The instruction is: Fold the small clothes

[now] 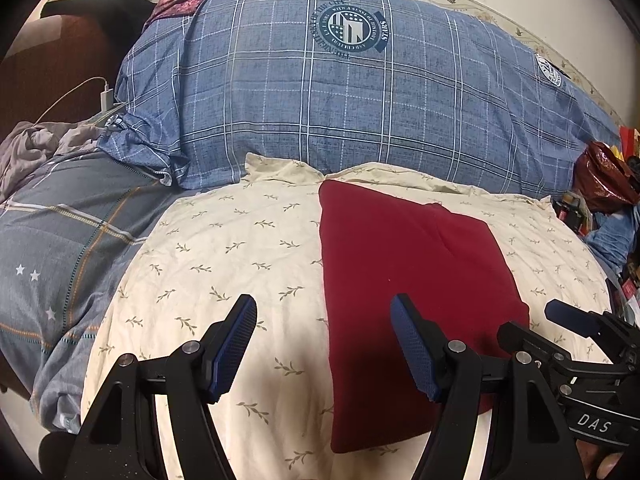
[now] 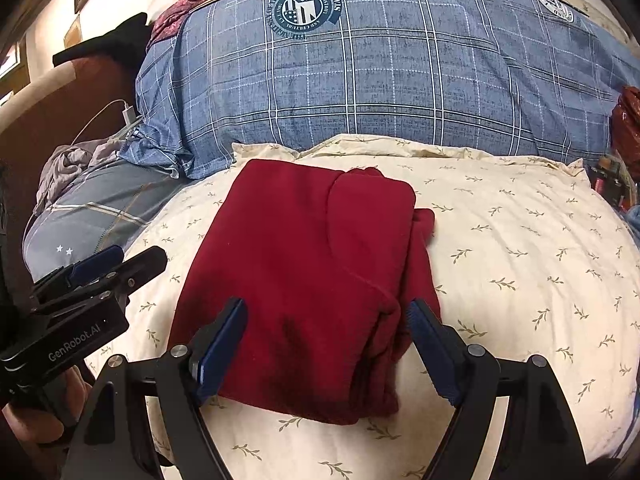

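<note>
A dark red garment (image 1: 404,276) lies folded into a flat rectangle on a cream leaf-print cloth (image 1: 224,248); in the right wrist view the garment (image 2: 304,280) shows layered folds along its right edge. My left gripper (image 1: 324,344) is open and empty, hovering over the garment's near left edge. My right gripper (image 2: 326,344) is open and empty, straddling the garment's near end just above it. The right gripper also shows at the left wrist view's right edge (image 1: 568,332), and the left gripper at the right wrist view's left edge (image 2: 116,262).
A large blue plaid duvet (image 1: 340,92) is piled behind the cream cloth (image 2: 520,260). A grey striped quilt (image 1: 60,248) lies to the left, with a white charger and cable (image 1: 106,96). A red bag (image 1: 604,176) and clutter sit at the right edge.
</note>
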